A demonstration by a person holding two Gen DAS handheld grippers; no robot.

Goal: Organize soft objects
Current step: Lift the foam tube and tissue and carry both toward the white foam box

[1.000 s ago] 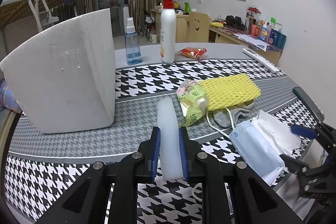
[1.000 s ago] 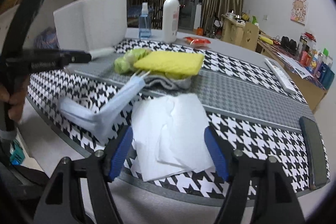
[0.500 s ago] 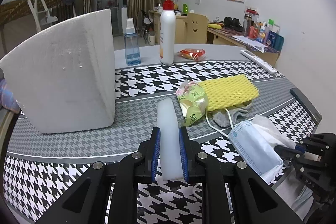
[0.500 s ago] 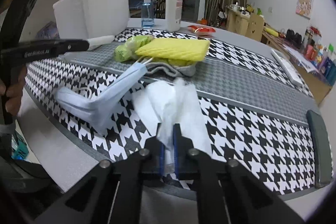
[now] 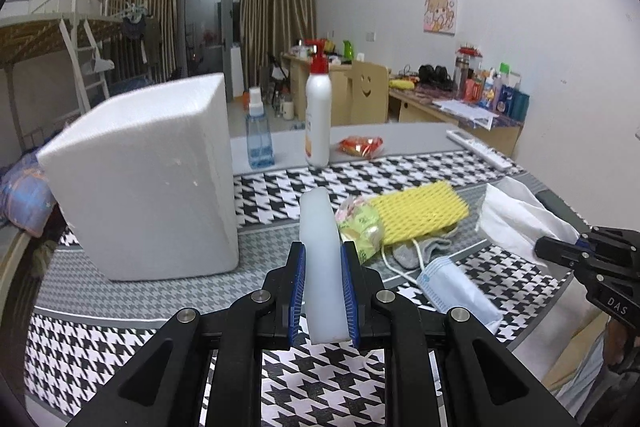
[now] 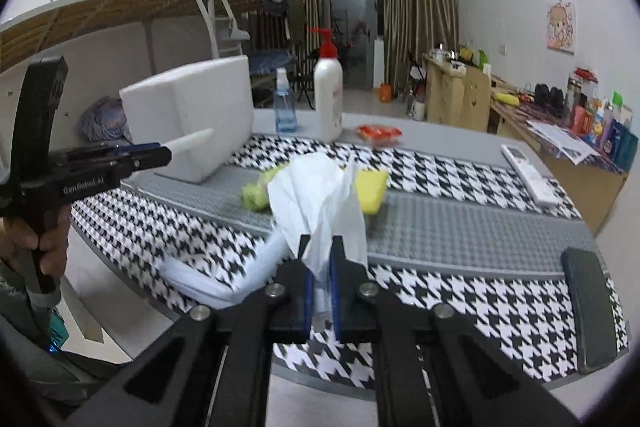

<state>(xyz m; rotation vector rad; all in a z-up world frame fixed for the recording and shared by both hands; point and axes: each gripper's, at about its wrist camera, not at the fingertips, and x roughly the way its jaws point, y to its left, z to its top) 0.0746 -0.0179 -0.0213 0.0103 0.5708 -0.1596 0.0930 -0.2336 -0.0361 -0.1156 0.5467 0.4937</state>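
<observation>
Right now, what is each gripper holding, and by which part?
Left gripper: white foam strip, by its near end. Right gripper: tissue, by its bunched lower end.

Face mask (image 6: 224, 277) motion-blurred and partly behind the tissue (image 6: 320, 199), grey sock (image 5: 424, 251) mostly under yellow foam net (image 5: 420, 213), desk clutter (image 5: 492, 91) too small.

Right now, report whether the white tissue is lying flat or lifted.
Lifted: the tissue is bunched and pinched in the right gripper, raised above the table.
</observation>
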